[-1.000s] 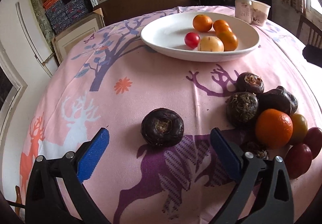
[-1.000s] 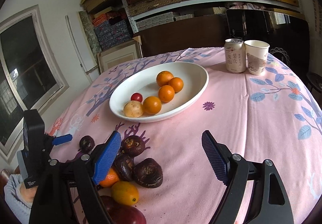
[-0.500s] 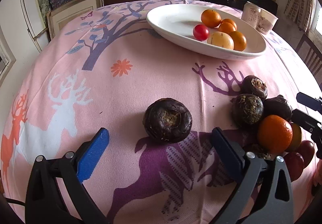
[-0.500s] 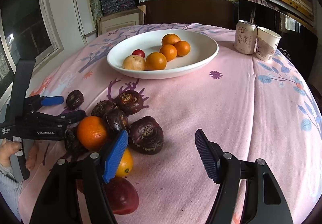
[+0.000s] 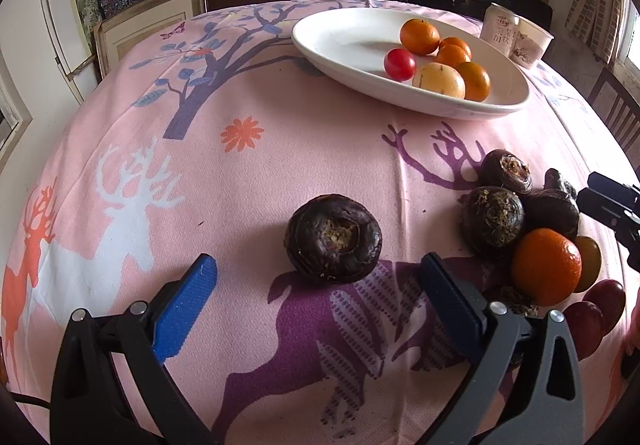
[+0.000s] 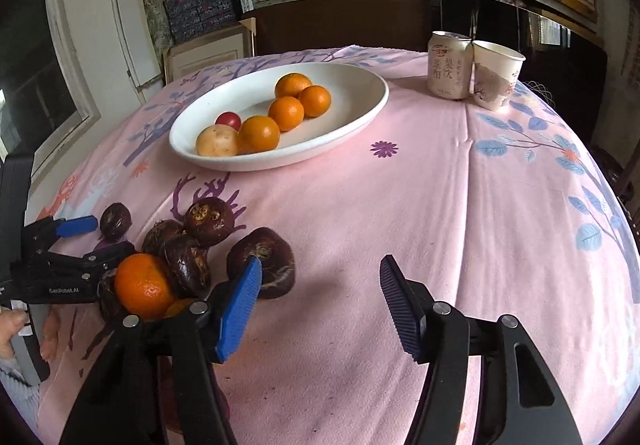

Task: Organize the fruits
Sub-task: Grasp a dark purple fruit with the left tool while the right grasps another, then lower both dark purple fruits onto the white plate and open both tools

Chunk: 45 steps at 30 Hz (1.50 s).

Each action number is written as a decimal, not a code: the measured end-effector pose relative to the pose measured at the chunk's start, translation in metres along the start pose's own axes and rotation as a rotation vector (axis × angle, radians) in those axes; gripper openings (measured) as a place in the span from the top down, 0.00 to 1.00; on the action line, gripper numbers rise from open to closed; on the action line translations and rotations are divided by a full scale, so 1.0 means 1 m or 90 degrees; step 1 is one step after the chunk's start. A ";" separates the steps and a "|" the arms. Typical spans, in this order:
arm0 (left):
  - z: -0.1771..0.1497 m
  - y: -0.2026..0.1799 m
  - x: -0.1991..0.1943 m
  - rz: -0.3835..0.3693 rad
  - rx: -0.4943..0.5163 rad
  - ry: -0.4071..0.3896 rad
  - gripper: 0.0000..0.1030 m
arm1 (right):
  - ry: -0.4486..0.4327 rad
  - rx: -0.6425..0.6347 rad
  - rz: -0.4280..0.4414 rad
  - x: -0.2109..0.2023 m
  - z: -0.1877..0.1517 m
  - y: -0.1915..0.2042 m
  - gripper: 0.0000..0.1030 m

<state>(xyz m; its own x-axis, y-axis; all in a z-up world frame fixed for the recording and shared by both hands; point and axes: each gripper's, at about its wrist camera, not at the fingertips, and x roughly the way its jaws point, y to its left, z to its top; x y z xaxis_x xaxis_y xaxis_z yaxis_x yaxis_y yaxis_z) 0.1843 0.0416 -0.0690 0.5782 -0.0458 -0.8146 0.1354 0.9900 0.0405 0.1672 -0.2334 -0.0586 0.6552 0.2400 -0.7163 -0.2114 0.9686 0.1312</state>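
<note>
A lone dark water chestnut (image 5: 333,232) lies on the pink cloth just ahead of my open, empty left gripper (image 5: 318,277); it also shows in the right wrist view (image 6: 115,219). A pile of dark chestnuts (image 5: 493,217), an orange (image 5: 546,272) and red fruits (image 5: 582,323) sits to its right. My right gripper (image 6: 320,295) is open and empty, its left pad beside a dark chestnut (image 6: 266,263) of that pile. A white plate (image 6: 352,121) further back holds several oranges (image 6: 286,113), a yellow fruit (image 6: 217,141) and a red one (image 6: 228,120).
A drink can (image 6: 448,65) and a paper cup (image 6: 496,75) stand at the far right behind the plate. The left gripper's body (image 6: 60,269) is at the left edge of the right wrist view. Shelves and boxes stand beyond the table.
Both grippers have come lower and closer to the fruit. The lone chestnut sits nearer the left gripper's pads. The right gripper has moved towards the pile.
</note>
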 end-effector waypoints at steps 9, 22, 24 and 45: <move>0.002 -0.003 -0.001 0.009 0.007 -0.007 0.04 | 0.044 0.001 0.072 0.017 0.002 0.015 0.55; 0.006 0.001 -0.007 -0.038 -0.004 -0.033 0.59 | 0.025 0.025 0.075 0.011 0.004 0.008 0.60; 0.006 0.003 -0.007 -0.045 -0.006 -0.034 0.59 | 0.027 0.027 0.073 0.012 0.004 0.007 0.60; 0.113 -0.032 -0.019 -0.065 0.009 -0.125 0.60 | -0.115 0.055 0.050 -0.004 0.091 -0.005 0.60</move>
<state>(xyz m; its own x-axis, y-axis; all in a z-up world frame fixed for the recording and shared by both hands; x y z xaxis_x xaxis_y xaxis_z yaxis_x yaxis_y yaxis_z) 0.2598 -0.0047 0.0101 0.7066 -0.1726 -0.6863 0.2123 0.9768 -0.0271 0.2320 -0.2333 0.0062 0.7601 0.3149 -0.5684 -0.2085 0.9467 0.2456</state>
